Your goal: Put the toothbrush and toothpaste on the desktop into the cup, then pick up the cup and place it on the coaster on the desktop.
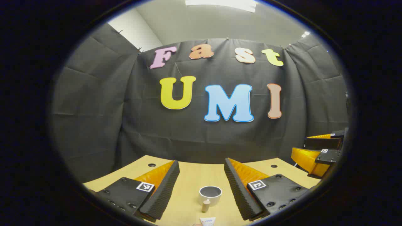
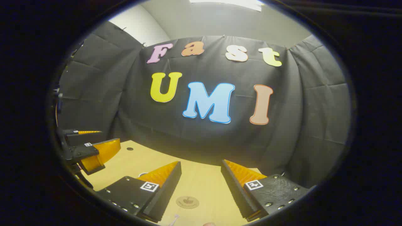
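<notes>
Cup (image 1: 210, 195) between the left gripper (image 1: 201, 171) fingers (spread wide), coaster (image 2: 187, 202) between the right gripper (image 2: 201, 171) fingers, likewise apart.

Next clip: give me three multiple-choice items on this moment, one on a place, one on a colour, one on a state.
1. Where is the coaster?
A. on the desktop between the right gripper's fingers
B. under the cup
C. on the wall

2. What colour is the cup outside?
A. red
B. white
C. green

3. How is the left gripper?
A. shut on the cup
B. shut on nothing
C. open

Key: 1 A, it lies flat on the wood; 2 B, white wall, grey inside; 3 C, fingers stand wide apart.
</notes>
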### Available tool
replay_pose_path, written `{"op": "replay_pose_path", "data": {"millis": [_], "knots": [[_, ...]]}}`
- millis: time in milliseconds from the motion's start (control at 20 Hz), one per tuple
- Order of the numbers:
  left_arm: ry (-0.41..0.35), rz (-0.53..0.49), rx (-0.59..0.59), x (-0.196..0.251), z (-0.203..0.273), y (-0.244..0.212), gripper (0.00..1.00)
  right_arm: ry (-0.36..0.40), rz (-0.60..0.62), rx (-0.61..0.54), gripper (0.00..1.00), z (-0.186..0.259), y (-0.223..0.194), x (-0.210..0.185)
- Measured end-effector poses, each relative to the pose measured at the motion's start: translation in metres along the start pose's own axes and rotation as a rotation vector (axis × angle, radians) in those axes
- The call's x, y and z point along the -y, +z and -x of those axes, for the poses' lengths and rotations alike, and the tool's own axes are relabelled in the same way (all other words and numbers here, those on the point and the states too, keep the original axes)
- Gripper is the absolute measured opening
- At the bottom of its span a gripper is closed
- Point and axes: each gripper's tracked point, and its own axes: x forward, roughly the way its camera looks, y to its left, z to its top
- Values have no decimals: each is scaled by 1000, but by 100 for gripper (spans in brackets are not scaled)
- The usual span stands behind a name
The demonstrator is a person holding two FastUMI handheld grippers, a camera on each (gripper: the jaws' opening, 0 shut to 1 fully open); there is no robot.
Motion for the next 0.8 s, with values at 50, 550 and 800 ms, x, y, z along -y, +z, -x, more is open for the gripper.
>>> {"op": "replay_pose_path", "data": {"millis": [50,550,800], "knots": [[-1,-1,1,0,-1,1,94,2,0,0,84,1,1,0],[-10,-12,5,4,-3,5,93,21,-6,0,84,7,2,-5],[-10,-39,-7,4,-3,5,93,28,-10,-12,84,10,-1,-10]]}}
